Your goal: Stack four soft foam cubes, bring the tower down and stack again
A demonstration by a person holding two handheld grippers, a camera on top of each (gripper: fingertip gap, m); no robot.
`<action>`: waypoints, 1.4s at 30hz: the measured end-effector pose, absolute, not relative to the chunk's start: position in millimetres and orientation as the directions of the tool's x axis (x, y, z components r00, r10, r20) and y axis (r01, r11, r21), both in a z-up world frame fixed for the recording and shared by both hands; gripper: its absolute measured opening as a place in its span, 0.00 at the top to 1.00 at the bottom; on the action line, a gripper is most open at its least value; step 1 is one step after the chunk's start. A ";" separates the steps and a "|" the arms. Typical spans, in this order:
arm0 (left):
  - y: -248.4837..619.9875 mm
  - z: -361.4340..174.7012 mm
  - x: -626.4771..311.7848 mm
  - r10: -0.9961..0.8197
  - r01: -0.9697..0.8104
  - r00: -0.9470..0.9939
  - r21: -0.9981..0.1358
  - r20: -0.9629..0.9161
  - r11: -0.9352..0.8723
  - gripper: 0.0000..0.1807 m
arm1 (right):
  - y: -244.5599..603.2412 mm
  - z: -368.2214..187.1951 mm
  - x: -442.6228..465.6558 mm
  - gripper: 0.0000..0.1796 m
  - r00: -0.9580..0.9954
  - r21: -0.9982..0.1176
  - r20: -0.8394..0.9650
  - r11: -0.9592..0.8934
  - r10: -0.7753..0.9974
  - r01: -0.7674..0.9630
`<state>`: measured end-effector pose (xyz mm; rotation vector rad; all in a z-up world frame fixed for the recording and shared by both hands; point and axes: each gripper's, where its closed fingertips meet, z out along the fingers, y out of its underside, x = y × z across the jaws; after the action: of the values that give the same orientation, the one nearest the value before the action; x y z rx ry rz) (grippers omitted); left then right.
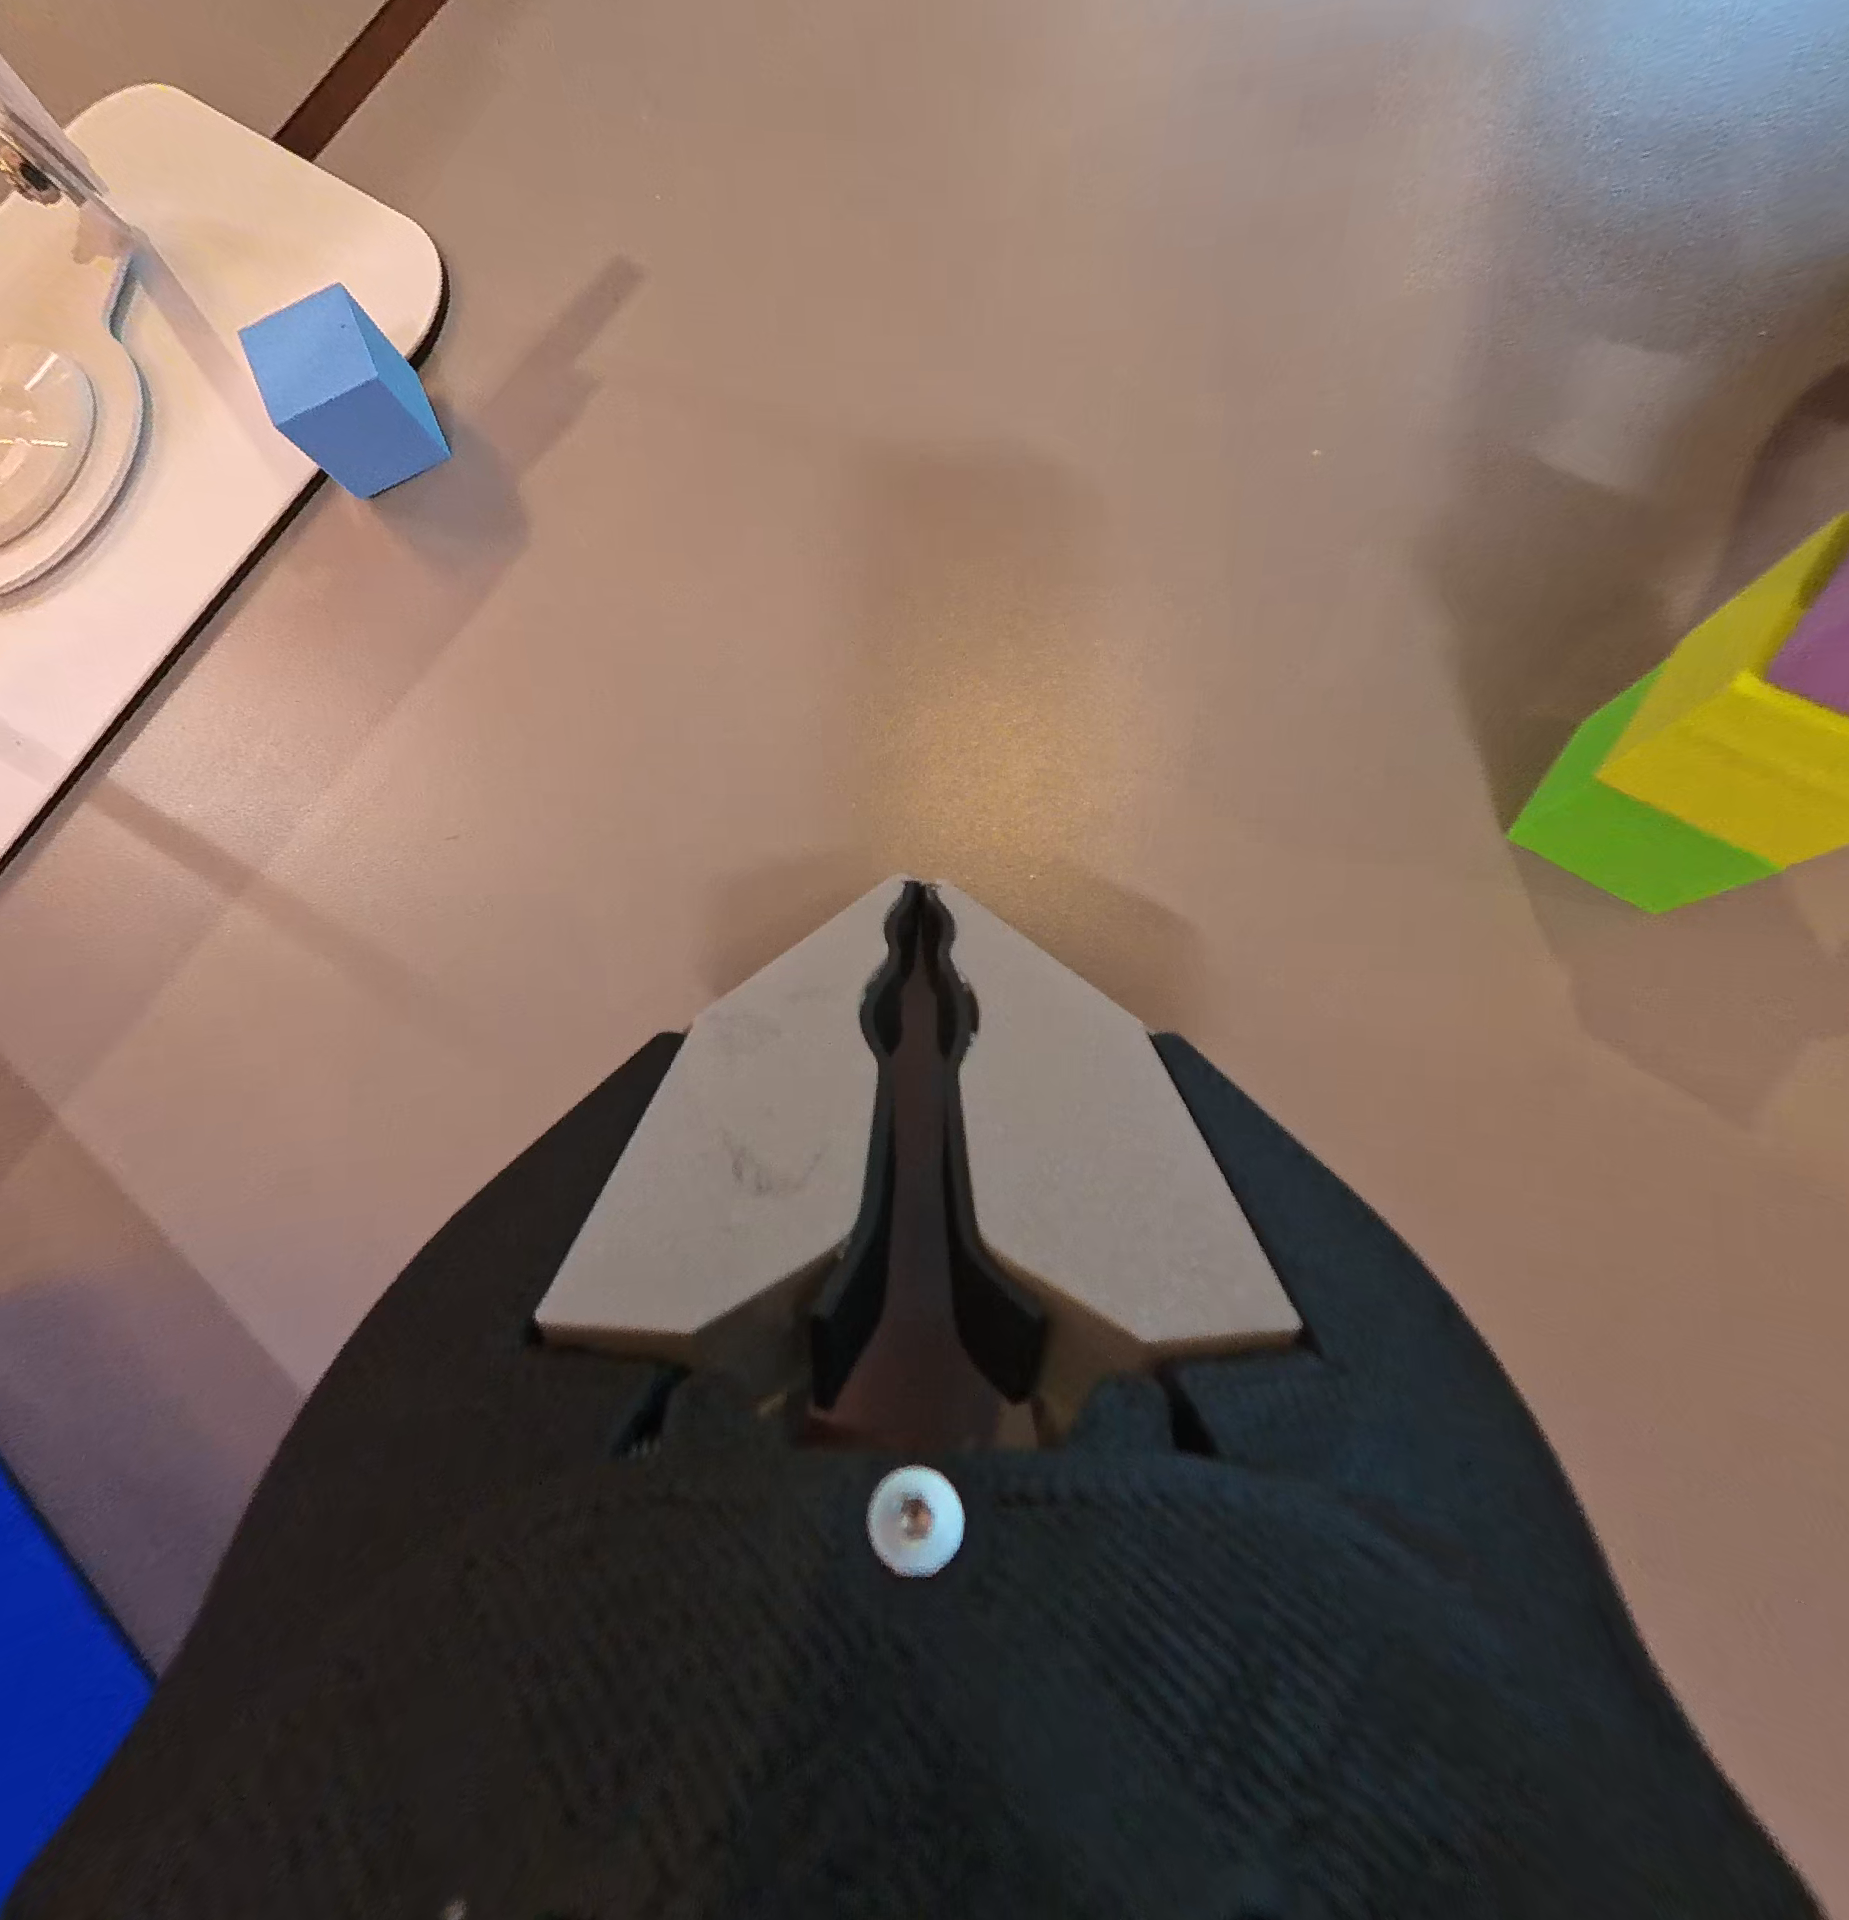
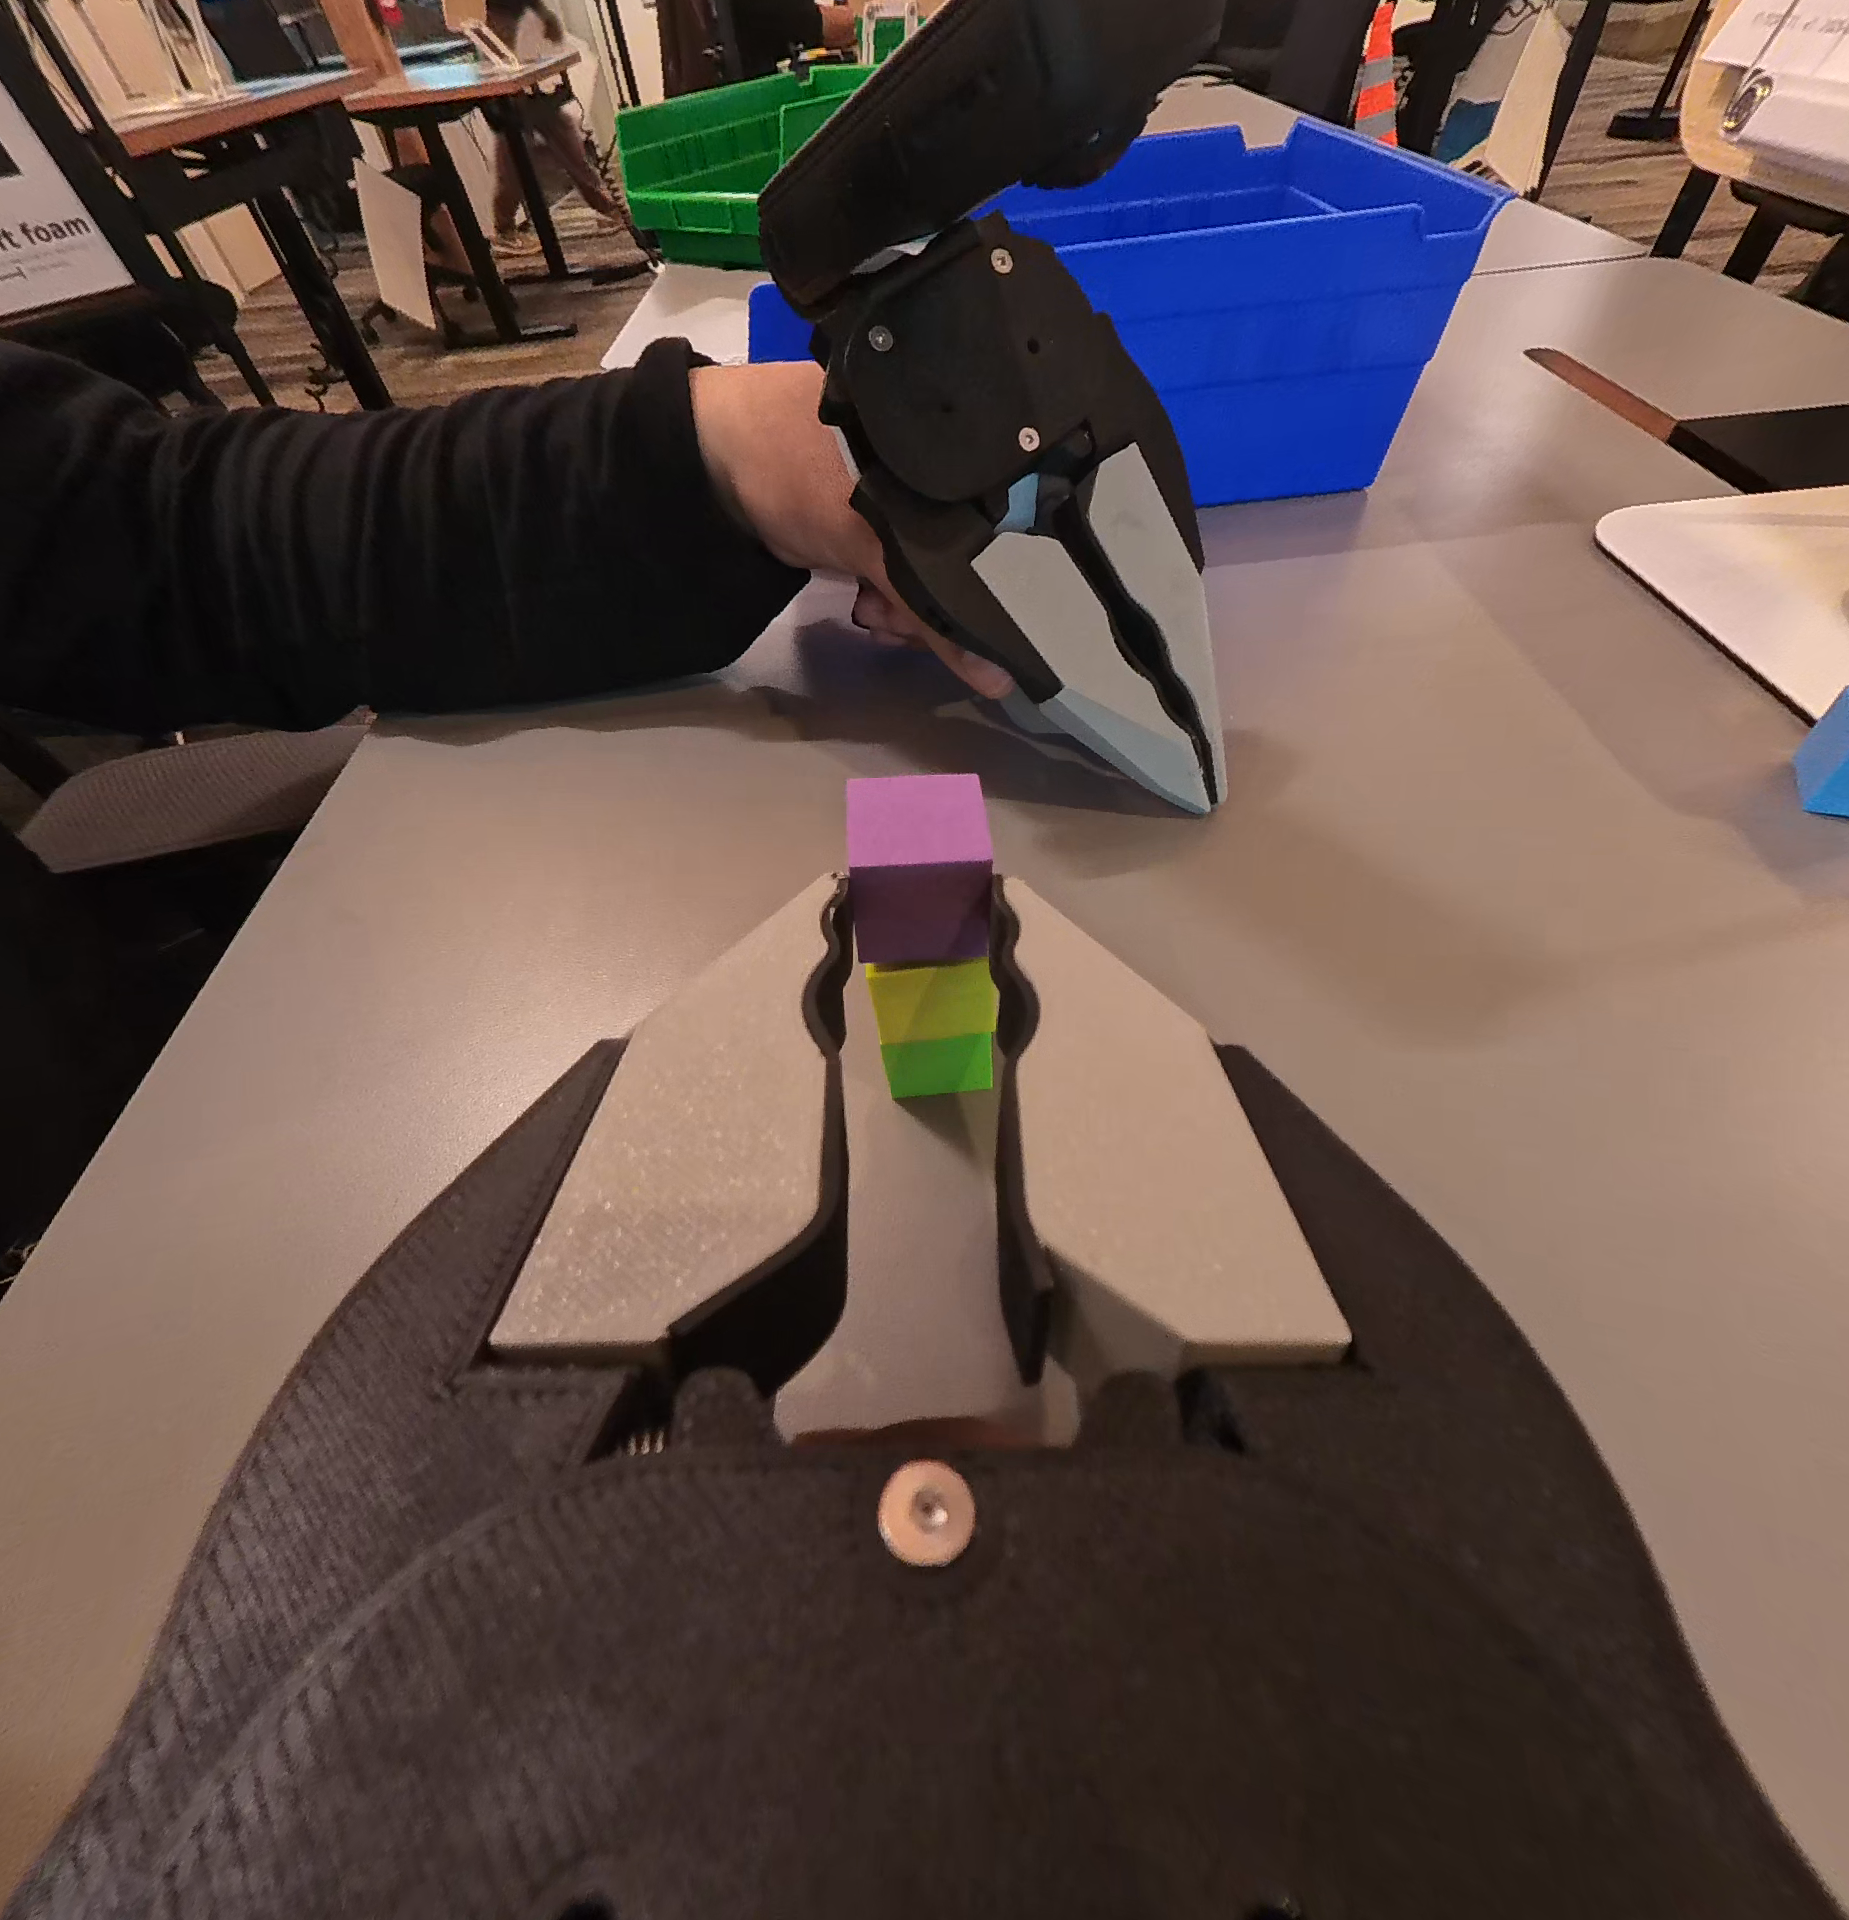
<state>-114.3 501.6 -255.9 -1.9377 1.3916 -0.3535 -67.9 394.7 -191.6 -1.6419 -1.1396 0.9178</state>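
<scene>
A purple cube (image 2: 918,868) sits on a yellow cube (image 2: 932,995), which sits on a green cube (image 2: 939,1062), forming a small tower on the grey table. My right gripper (image 2: 920,902) is shut on the purple cube, one fingertip on each side. The tower also shows at the right edge of the left wrist view: green (image 1: 1626,836), yellow (image 1: 1751,758), purple (image 1: 1834,644). My left gripper (image 1: 915,891) is shut and empty, its tip down near the table behind and right of the tower (image 2: 1206,790). A blue cube (image 1: 343,390) stands apart, also seen in the right wrist view (image 2: 1845,764).
A white board (image 1: 276,208) lies by the blue cube, also showing in the right wrist view (image 2: 1730,582). A blue bin (image 2: 1294,343) and a green bin (image 2: 712,156) stand at the back. A person's black sleeve (image 2: 328,540) reaches across the left. The grippers' ends are close to 15 centimetres from one another.
</scene>
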 end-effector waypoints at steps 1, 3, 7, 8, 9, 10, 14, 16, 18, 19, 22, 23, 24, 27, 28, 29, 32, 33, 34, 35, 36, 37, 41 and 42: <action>501.5 -255.9 -114.2 -0.907 -0.712 0.381 -0.683 -0.179 -0.163 1.00 | 394.8 -191.7 -67.9 0.87 0.298 -0.947 -0.076 -0.162 0.952 0.276; 501.3 -255.9 -114.0 -0.908 -0.712 0.379 -0.683 -0.180 -0.162 1.00 | 394.9 -191.7 -67.8 0.87 0.299 -0.947 -0.076 -0.163 0.951 0.276; 501.1 -255.9 -113.8 -0.908 -0.713 0.377 -0.683 -0.181 -0.160 1.00 | 395.3 -192.7 -67.3 0.87 0.301 -0.945 -0.081 -0.169 0.950 0.279; 501.0 -255.9 -113.7 -0.909 -0.713 0.377 -0.683 -0.181 -0.160 1.00 | 395.1 -192.7 -67.3 0.87 0.301 -0.945 -0.081 -0.169 0.950 0.279; 500.8 -255.9 -113.7 -0.909 -0.713 0.376 -0.683 -0.181 -0.159 1.00 | 395.1 -192.6 -67.2 0.87 0.301 -0.945 -0.080 -0.168 0.950 0.279; 500.7 -256.0 -113.6 -0.909 -0.714 0.374 -0.682 -0.182 -0.157 1.00 | 395.1 -192.7 -67.2 0.87 0.302 -0.945 -0.080 -0.168 0.950 0.279; 499.7 -255.9 -112.8 -0.911 -0.715 0.368 -0.683 -0.183 -0.152 1.00 | 395.2 -193.0 -67.4 0.87 0.302 -0.945 -0.080 -0.169 0.950 0.282; 499.4 -255.9 -112.8 -0.912 -0.713 0.370 -0.684 -0.178 -0.155 1.00 | 395.2 -193.2 -67.4 0.87 0.302 -0.945 -0.080 -0.169 0.950 0.282; 499.5 -255.9 -113.1 -0.912 -0.711 0.372 -0.684 -0.174 -0.160 1.00 | 395.4 -193.2 -67.4 0.87 0.303 -0.944 -0.080 -0.169 0.950 0.282; 499.6 -256.0 -113.1 -0.911 -0.711 0.373 -0.684 -0.174 -0.161 1.00 | 395.4 -193.3 -67.4 0.87 0.303 -0.944 -0.079 -0.169 0.950 0.283; 499.6 -255.9 -113.2 -0.911 -0.711 0.373 -0.684 -0.174 -0.161 1.00 | 395.2 -193.7 -67.6 0.87 0.303 -0.944 -0.076 -0.166 0.950 0.286; 499.6 -255.9 -113.1 -0.911 -0.711 0.373 -0.684 -0.174 -0.161 1.00 | 395.2 -193.7 -67.6 0.87 0.303 -0.944 -0.075 -0.166 0.950 0.286; 499.7 -255.9 -113.1 -0.911 -0.711 0.373 -0.684 -0.174 -0.161 1.00 | 395.2 -193.7 -67.6 0.87 0.303 -0.944 -0.075 -0.166 0.950 0.286; 499.6 -255.9 -113.1 -0.911 -0.712 0.373 -0.684 -0.175 -0.159 1.00 | 395.3 -194.0 -67.7 0.87 0.304 -0.943 -0.074 -0.166 0.950 0.288; 499.5 -255.9 -113.0 -0.912 -0.712 0.372 -0.684 -0.174 -0.160 1.00 | 395.3 -194.1 -67.8 0.87 0.303 -0.943 -0.075 -0.167 0.950 0.289; 499.5 -255.9 -112.9 -0.912 -0.711 0.372 -0.684 -0.174 -0.160 1.00 | 395.3 -194.1 -67.8 0.87 0.303 -0.943 -0.076 -0.167 0.950 0.289; 499.3 -255.9 -113.0 -0.912 -0.711 0.372 -0.685 -0.172 -0.161 1.00 | 395.5 -194.1 -67.6 0.87 0.303 -0.942 -0.081 -0.172 0.950 0.287; 499.2 -255.9 -113.0 -0.912 -0.711 0.372 -0.684 -0.172 -0.161 1.00 | 395.6 -194.1 -67.6 0.87 0.303 -0.942 -0.082 -0.173 0.949 0.287; 499.2 -255.9 -113.0 -0.912 -0.711 0.372 -0.684 -0.173 -0.160 1.00 | 395.6 -194.3 -67.6 0.87 0.303 -0.942 -0.084 -0.175 0.949 0.287; 499.3 -255.9 -113.0 -0.912 -0.711 0.372 -0.684 -0.173 -0.160 1.00 | 395.7 -194.3 -67.5 0.87 0.303 -0.942 -0.086 -0.177 0.949 0.286; 499.2 -255.9 -113.1 -0.912 -0.712 0.371 -0.684 -0.174 -0.160 1.00 | 395.7 -194.3 -67.4 0.87 0.303 -0.942 -0.088 -0.178 0.949 0.286; 499.1 -255.9 -113.0 -0.912 -0.712 0.371 -0.684 -0.174 -0.160 1.00 | 395.9 -194.2 -67.3 0.87 0.305 -0.942 -0.089 -0.179 0.948 0.285; 499.2 -255.9 -113.1 -0.912 -0.711 0.372 -0.685 -0.172 -0.161 1.00 | 395.9 -194.2 -67.4 0.87 0.305 -0.942 -0.089 -0.180 0.948 0.285; 499.1 -255.9 -113.0 -0.912 -0.711 0.372 -0.685 -0.172 -0.161 1.00 | 396.0 -194.2 -67.4 0.87 0.305 -0.942 -0.089 -0.180 0.948 0.285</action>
<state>-113.0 499.1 -255.9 -1.9345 1.4010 -0.3666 -67.4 396.0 -194.2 -1.6652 -1.1347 0.9180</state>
